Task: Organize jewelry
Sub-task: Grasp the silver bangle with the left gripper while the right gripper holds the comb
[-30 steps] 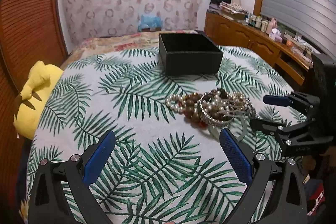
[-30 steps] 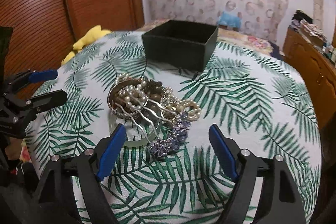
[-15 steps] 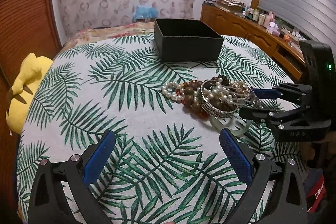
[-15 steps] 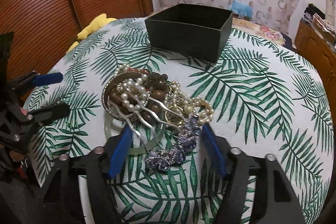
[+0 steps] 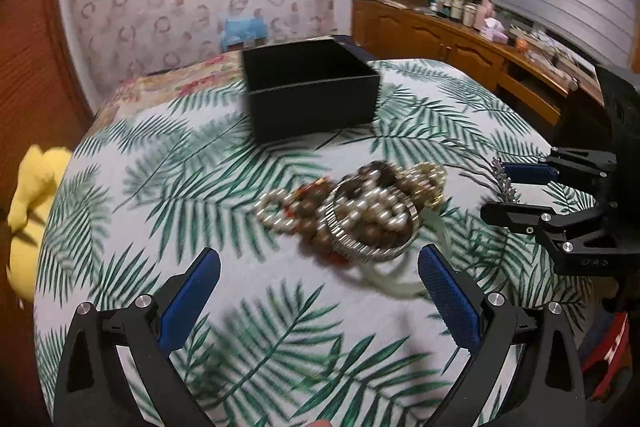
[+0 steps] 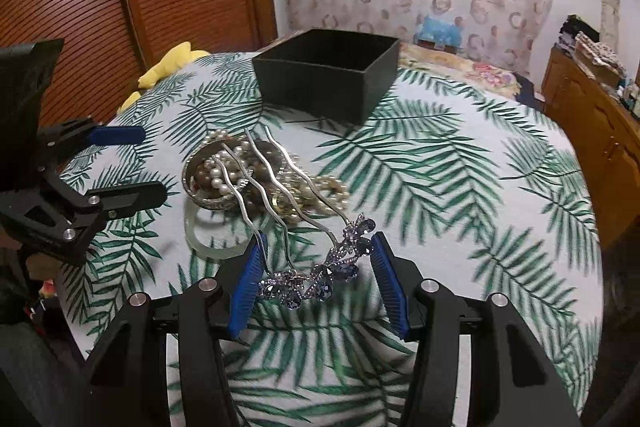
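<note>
**Operator:** Right wrist view showed me the right gripper clamped on the hair comb, with the blue pads on both ends of its jewelled head. The three wavy prongs pointed away from me, over the jewelry pile, and I could not tell if their tips touched it.

**Colleague:** And the other hand?

**Operator:** The left gripper had its fingers wide apart and held nothing. It hung near me, just before the pile, and that view was blurred.

**Colleague:** What worried you there?

**Operator:** I judged two risks. The grip was only on the decorated head, which is uneven and hard, so the comb could turn or slip between the pads. Also the prongs were close above the pearl strands and the silver bangle; if one prong hooked a strand, the lift could drag the whole pile.

**Colleague:** Where should it go?

**Operator:** I supposed into the black box, which stood open at the far side of the palm-leaf cloth, well apart from the pile. The pile itself lay between the comb and the box, so I would carry high. A pale green bangle lay just beside the pile, on the near left. A yellow plush toy sat at the far left edge, out of the way.
</note>
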